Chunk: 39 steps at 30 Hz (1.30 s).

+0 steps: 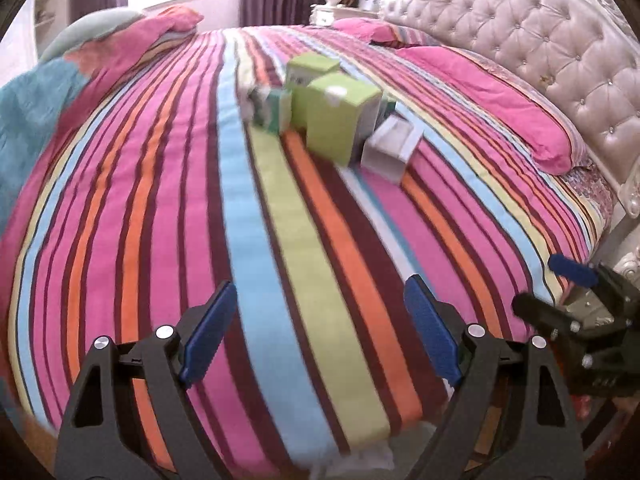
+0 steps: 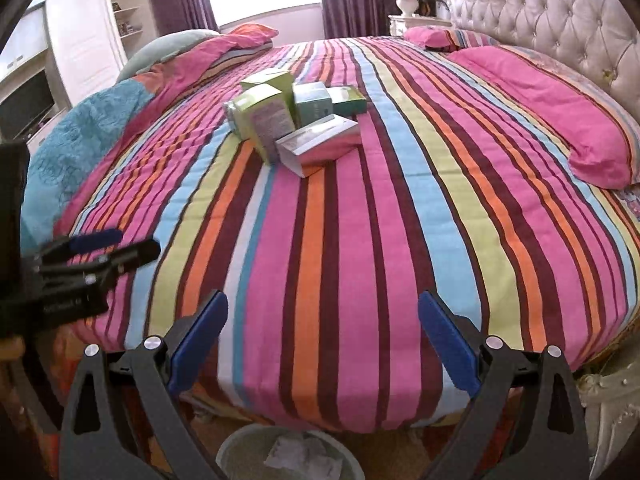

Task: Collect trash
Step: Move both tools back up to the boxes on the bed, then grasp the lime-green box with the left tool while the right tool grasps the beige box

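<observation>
A pile of empty cartons lies in the middle of the striped bed: green boxes [image 1: 340, 116] [image 2: 266, 114], teal boxes [image 2: 314, 102] and a white open box [image 1: 392, 148] [image 2: 320, 144]. My left gripper [image 1: 320, 320] is open and empty over the bed's near part, well short of the pile. My right gripper [image 2: 322, 328] is open and empty over the bed's near edge. Each gripper shows in the other's view, the right one [image 1: 576, 292] at the right edge and the left one [image 2: 104, 248] at the left edge.
A pale bin [image 2: 240, 444] with crumpled paper stands on the floor below the bed's edge. Pink pillows [image 2: 560, 100] lie by the tufted headboard [image 2: 560, 12]. A bundled duvet [image 2: 120, 92] lies at the left. A nightstand with a vase [image 2: 408, 4] stands behind.
</observation>
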Tool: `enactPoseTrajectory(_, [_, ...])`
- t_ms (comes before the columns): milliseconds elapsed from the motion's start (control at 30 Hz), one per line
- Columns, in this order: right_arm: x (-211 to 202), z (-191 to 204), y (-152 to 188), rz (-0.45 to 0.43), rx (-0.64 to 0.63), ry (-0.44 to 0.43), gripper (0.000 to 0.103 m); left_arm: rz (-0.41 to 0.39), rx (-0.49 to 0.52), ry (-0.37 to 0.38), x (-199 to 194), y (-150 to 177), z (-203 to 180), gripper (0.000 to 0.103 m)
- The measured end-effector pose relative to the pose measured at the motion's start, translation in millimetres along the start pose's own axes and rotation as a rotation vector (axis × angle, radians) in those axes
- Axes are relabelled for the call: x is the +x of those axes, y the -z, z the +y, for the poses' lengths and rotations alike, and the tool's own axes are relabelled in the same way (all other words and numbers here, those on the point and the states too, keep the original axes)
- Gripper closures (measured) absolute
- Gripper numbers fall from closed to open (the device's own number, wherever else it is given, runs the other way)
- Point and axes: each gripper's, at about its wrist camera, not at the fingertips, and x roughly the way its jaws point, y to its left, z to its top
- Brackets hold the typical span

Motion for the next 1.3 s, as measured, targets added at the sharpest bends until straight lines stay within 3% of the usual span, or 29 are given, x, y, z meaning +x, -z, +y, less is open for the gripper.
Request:
enactPoseTrajectory(333, [33, -9, -28, 0.024, 0.044, 0.001, 0.011, -0.042, 0.043, 0.102, 56, -73, 2, 0.02])
enactPoseTrajectory(467, [43, -9, -37, 0.024, 0.051, -0.008, 0.011, -0.05, 0.09, 0.11, 72, -87, 3, 0.02])
enactPoseTrajectory(933, [78, 5, -62, 0.031, 0.062, -0.032, 0.011, -0.045, 0.118, 0.17, 105, -120, 5, 0.02])
enactPoseTrajectory(1133, [88, 9, -72, 0.019, 0.087, -0.027, 0.011, -0.036, 0.033, 0.199, 119, -133, 10, 0.02])
enactPoseTrajectory(1300, [98, 15, -79, 0.007, 0.121, 0.001, 0.011, 0.026, -0.076, 0.259, 133, -143, 13, 0.02])
